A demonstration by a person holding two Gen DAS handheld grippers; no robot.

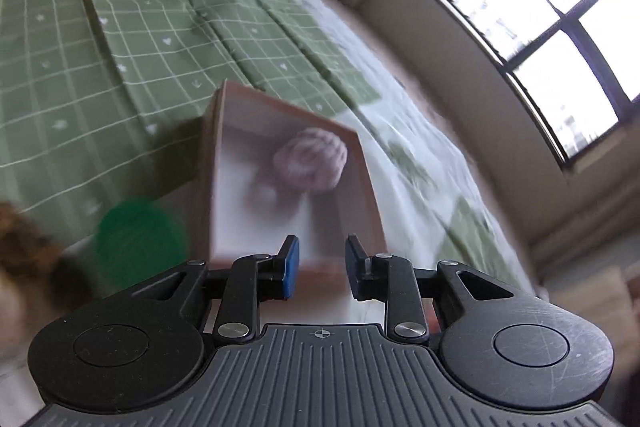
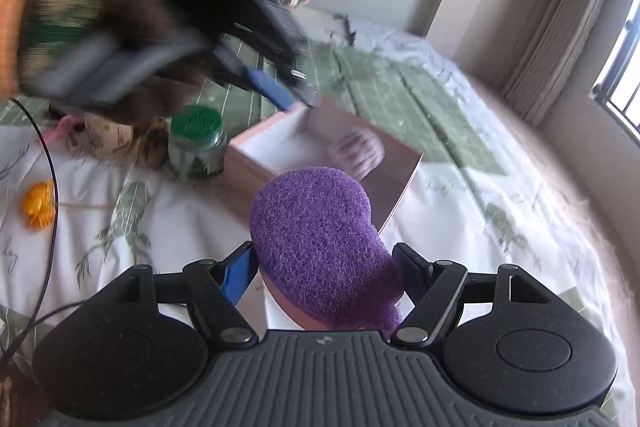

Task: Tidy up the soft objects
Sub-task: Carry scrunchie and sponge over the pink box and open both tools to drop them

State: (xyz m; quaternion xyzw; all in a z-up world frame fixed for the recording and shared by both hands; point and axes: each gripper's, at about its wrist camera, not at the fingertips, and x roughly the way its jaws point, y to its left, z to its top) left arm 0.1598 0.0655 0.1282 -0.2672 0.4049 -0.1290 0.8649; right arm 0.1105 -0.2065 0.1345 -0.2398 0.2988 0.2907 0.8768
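At frame left, the left hand-held gripper hung released and empty over the pink cardboard box on the bed, a pale knitted ball inside. Lower centre, the right hand-held gripper clenched a purple fuzzy sponge. Released early, the sponge could miss the box.

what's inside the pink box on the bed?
One pale pink ribbed soft ball sits in the pink box, near its far wall. The rest of the visible white floor looks bare; the near part is hidden by the purple scrubby sponge in the right-wrist view.
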